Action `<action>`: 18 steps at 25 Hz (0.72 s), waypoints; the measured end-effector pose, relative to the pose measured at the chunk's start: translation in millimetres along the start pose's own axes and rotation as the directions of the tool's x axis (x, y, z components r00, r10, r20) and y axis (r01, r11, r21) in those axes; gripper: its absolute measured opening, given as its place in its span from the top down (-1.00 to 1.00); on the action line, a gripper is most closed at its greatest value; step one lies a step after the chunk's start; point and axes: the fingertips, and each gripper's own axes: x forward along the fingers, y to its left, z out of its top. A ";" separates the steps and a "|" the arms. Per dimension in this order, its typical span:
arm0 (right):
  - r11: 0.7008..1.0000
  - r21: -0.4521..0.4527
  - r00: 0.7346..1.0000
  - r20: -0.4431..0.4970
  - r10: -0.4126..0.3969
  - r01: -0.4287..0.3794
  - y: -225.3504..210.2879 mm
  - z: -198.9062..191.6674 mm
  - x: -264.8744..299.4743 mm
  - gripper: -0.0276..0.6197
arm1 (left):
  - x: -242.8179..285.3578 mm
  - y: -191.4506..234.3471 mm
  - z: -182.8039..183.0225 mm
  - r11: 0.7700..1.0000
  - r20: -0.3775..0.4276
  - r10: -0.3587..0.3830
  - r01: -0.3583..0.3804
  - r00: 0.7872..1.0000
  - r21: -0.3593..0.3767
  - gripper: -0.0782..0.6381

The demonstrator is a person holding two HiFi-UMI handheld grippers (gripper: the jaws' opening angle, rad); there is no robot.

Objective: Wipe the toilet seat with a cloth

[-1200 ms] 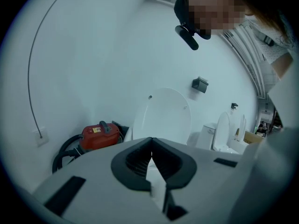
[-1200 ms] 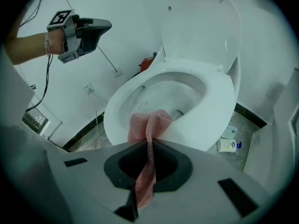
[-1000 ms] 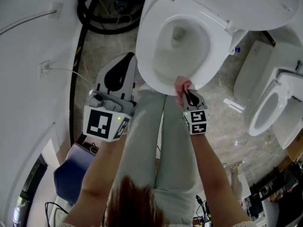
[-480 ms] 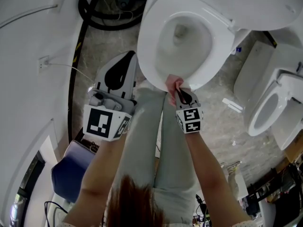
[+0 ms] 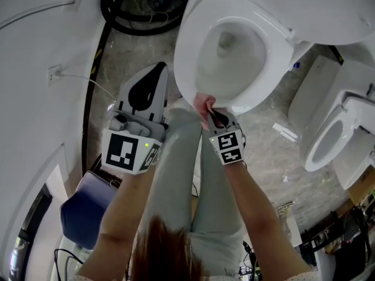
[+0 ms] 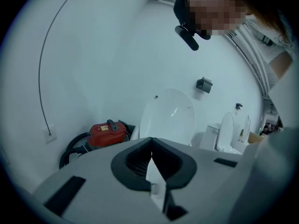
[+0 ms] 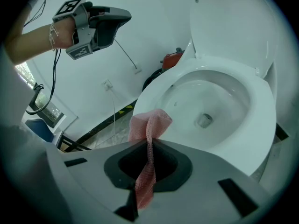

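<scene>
The white toilet seat (image 5: 186,57) is down around the bowl, its lid (image 6: 170,115) raised against the wall. My right gripper (image 5: 210,111) is shut on a pink cloth (image 5: 202,103) and presses it on the seat's front rim, slightly left of the middle. In the right gripper view the cloth (image 7: 149,125) bunches beyond the jaws over the seat (image 7: 261,111) edge, with a strip trailing back between them. My left gripper (image 5: 157,69) is held up left of the bowl, shut and empty, touching nothing; it also shows as the left gripper (image 7: 117,20) in the air.
A second toilet (image 5: 334,133) stands at the right. A black hose (image 5: 135,16) and a red vacuum (image 6: 106,133) lie behind the bowl on the left. A wall socket (image 5: 54,73) with cable is at the left. The person's legs (image 5: 187,174) stand before the bowl.
My right gripper has slid the cloth to the left along the seat's front rim. The left gripper has stayed where it was.
</scene>
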 end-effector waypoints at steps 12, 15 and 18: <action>0.981 -0.171 0.995 -0.058 0.082 -0.091 13.2 13.5 15.9 0.83 | -0.2 13.4 -3.8 0.999 -0.001 0.032 -0.032 0.999 -0.011 0.78; 0.956 -0.263 0.990 -0.086 0.112 -0.131 17.7 18.9 20.7 0.83 | -0.7 14.3 -3.8 0.999 -0.002 0.038 -0.038 0.999 -0.012 0.78; 0.917 -0.363 0.985 -0.113 0.134 -0.167 20.4 23.5 24.4 0.83 | 0.0 15.3 -4.8 0.999 -0.002 0.047 -0.047 0.999 -0.016 0.78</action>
